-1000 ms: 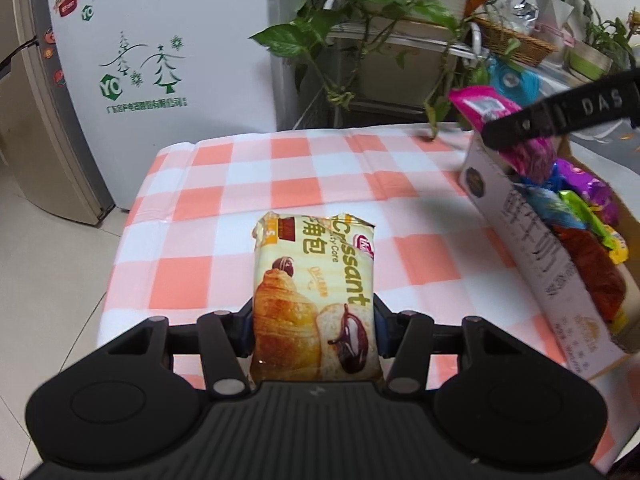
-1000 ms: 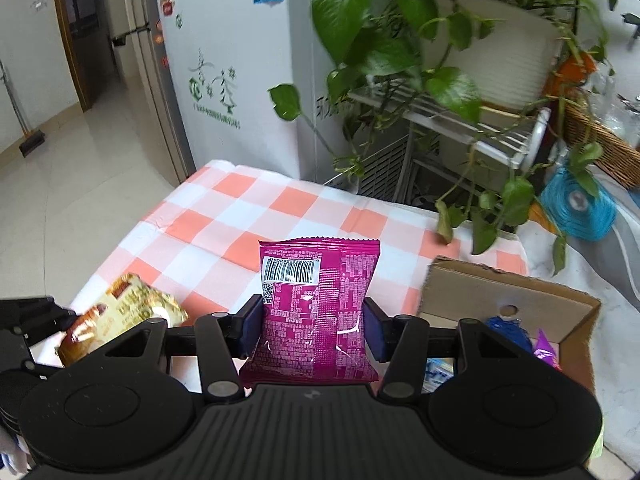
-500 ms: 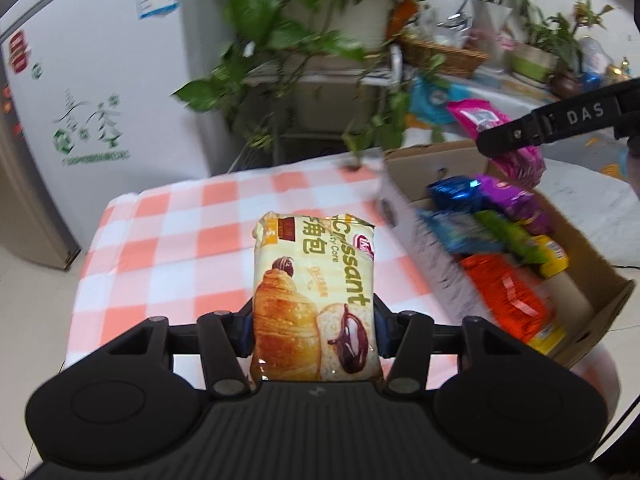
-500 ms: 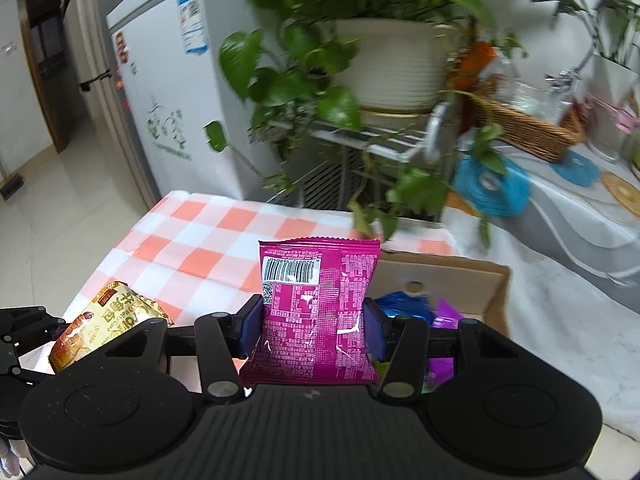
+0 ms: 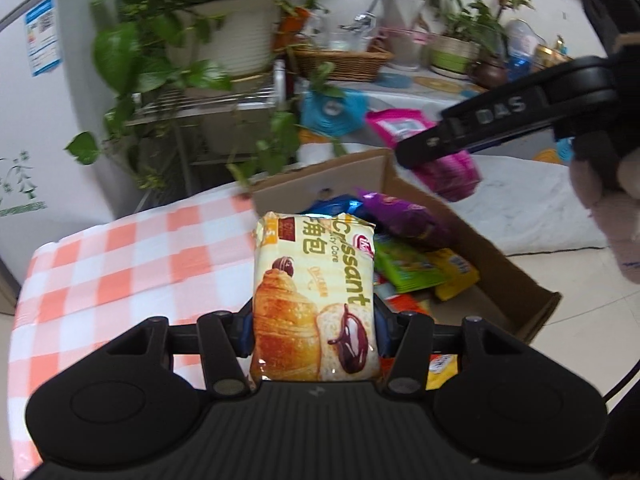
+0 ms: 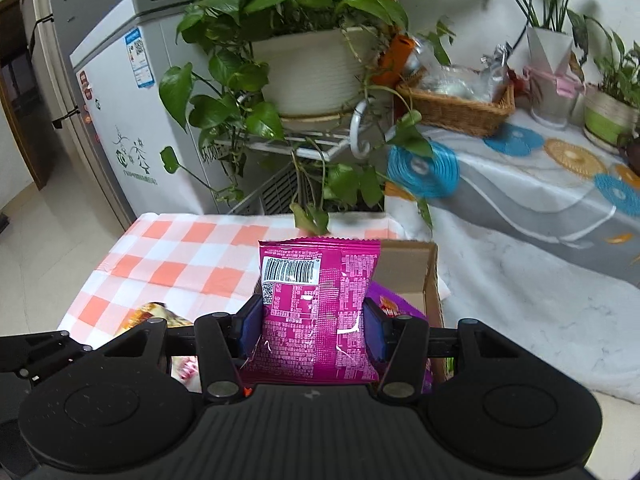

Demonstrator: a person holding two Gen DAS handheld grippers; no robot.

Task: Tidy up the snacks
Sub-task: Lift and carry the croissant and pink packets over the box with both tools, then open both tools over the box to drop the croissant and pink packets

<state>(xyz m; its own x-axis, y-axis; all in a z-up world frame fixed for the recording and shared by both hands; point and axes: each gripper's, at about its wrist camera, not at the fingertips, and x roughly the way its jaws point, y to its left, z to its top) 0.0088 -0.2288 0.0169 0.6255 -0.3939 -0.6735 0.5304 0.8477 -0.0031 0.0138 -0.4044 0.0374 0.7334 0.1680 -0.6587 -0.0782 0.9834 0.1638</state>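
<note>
Yellow croissant packet sits clamped upright between the two fingers of the left gripper, held in the air over the near end of the cardboard box. Just beyond it, inside the box, lie a purple packet, a blue one, and green and yellow packets. Over the far corner of the box the right gripper pinches a magenta snack bag by its sides, barcode side facing the camera. Left of the box spreads the orange-and-white checked tablecloth. Behind the box stands a potted trailing plant on a white rack, with a white fridge further left.
</note>
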